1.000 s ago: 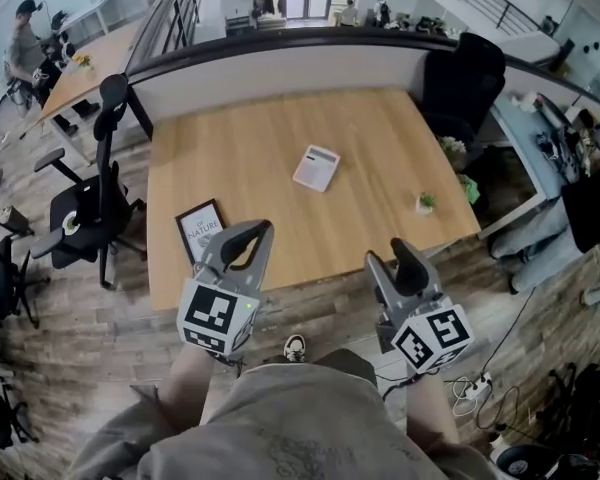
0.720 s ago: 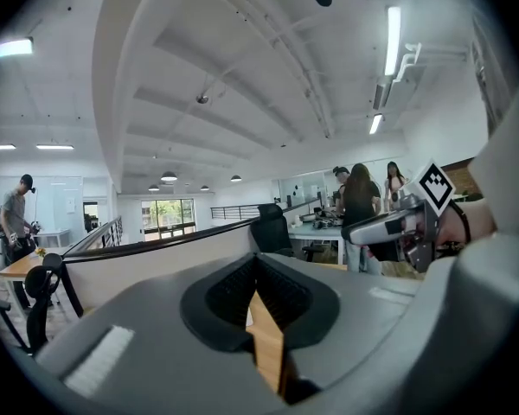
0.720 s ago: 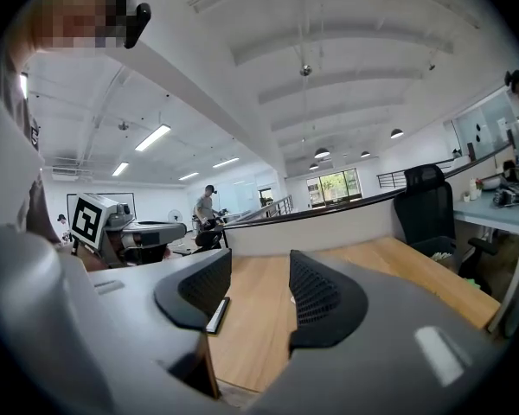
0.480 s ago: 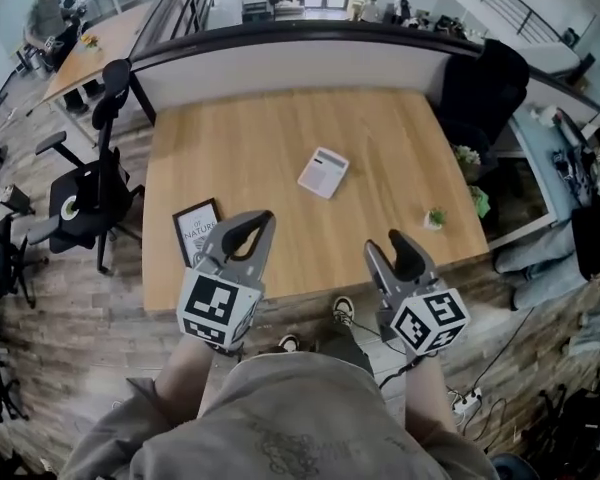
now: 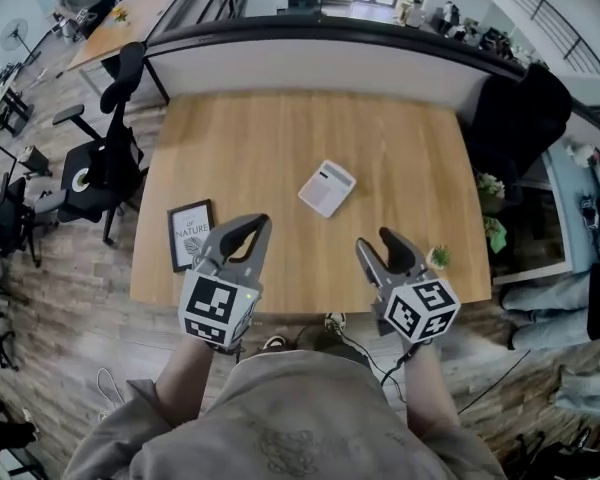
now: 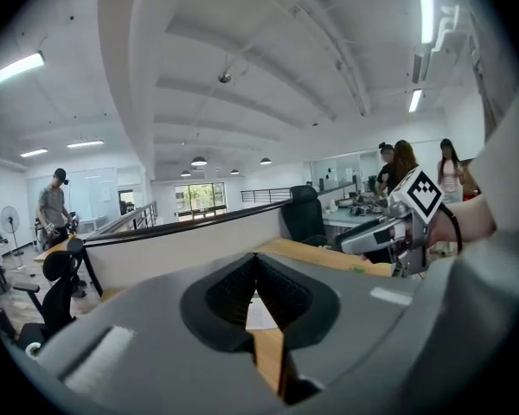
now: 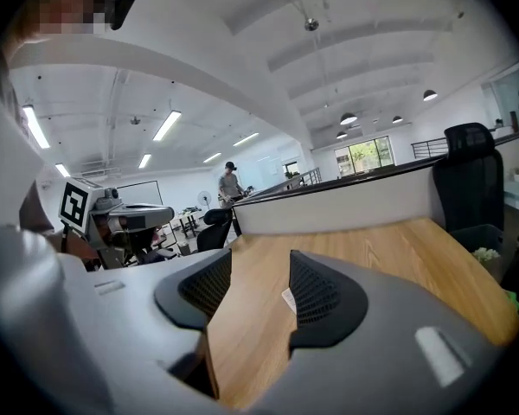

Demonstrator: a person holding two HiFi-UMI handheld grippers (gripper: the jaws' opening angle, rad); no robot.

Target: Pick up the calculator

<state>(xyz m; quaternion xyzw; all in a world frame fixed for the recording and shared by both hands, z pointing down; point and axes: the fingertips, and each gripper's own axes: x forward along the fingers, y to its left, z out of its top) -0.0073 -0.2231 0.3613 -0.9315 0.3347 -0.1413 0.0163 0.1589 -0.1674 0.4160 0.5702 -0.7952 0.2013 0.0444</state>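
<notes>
Two grippers sit over the near edge of the wooden table [image 5: 250, 128], touching nothing.

Far left: office chair [image 5: 105, 163] on the floor, clear of the table.

Framed picture [image 5: 190, 234] lies flat at the near-left corner. Its near-right corner is covered by the left gripper [image 5: 255, 230], and the print is too small to read.

Left gripper: jaws closed tip to tip, nothing clamped. Its own view shows only a white sliver and some tabletop through the gap below the tips.

Calculator [image 5: 327, 188] lies flat mid-table, turned at an angle. It is ahead of and between the two grippers, well apart from both. Keys can't be made out.

Right gripper [image 5: 378, 240]: jaws apart at a moderate gap, only bare tabletop between them. In the right gripper view, one jaw hides the calculator except for a thin white edge.

Small potted plant [image 5: 440, 256] stands near the table's right edge, just beside the right gripper in the head view. Pot hard to make out.
</notes>
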